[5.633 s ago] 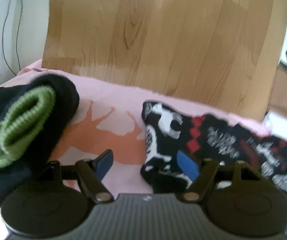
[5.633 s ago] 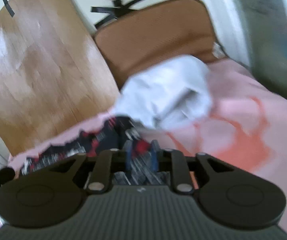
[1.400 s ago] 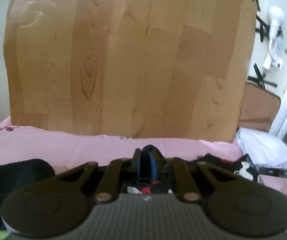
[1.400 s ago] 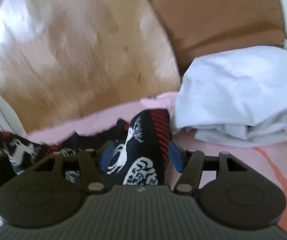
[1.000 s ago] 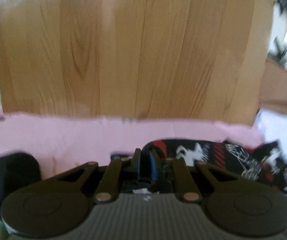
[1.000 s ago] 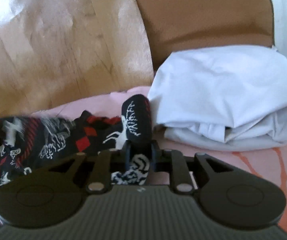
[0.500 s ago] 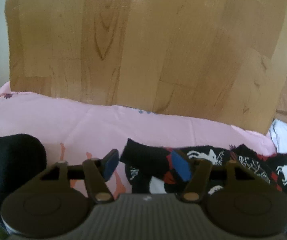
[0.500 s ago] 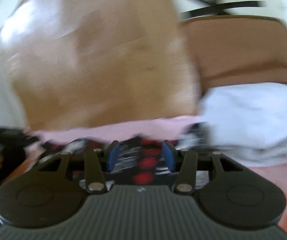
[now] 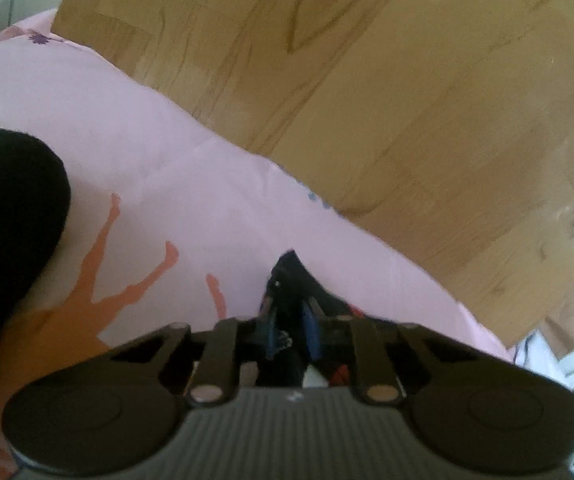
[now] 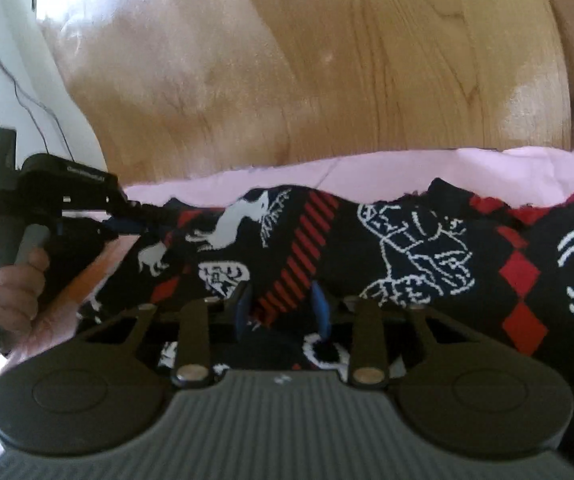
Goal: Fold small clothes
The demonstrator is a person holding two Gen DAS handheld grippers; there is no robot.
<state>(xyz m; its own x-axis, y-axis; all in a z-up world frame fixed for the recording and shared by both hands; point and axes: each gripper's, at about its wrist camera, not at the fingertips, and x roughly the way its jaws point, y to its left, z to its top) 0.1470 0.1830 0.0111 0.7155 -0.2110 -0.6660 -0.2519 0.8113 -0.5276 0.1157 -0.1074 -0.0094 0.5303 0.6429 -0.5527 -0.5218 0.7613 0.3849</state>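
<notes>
Lying stretched across a pink bedsheet (image 10: 367,172), a small black knitted garment (image 10: 367,248) with white animal figures and red diamonds and stripes fills the middle of the right wrist view. It looks soft, light and limp, likely to sag and wrinkle wherever it is not supported, and its knit should grip rubbery pads without slipping. Nothing about it seems fragile. Corners and edges look like the best places to take hold, since a pinch in the middle would only bunch the cloth.

At the garment's left end, the left gripper (image 9: 291,328) has its blue-padded jaws drawn together on a dark corner of the cloth, which pokes up between them in the left wrist view. From the right wrist view that same tool appears at the left edge, held by the person's left hand (image 10: 11,272).

Nearer the camera, the right gripper (image 10: 281,304) has its jaws closing over the near edge of the garment, with a red striped patch of cloth between them; the pads do not yet seem to press it.

Beside the left gripper, a dark rounded bundle of black cloth (image 9: 7,216) rests on the sheet. A wooden headboard (image 10: 307,72) rises behind the bed.
</notes>
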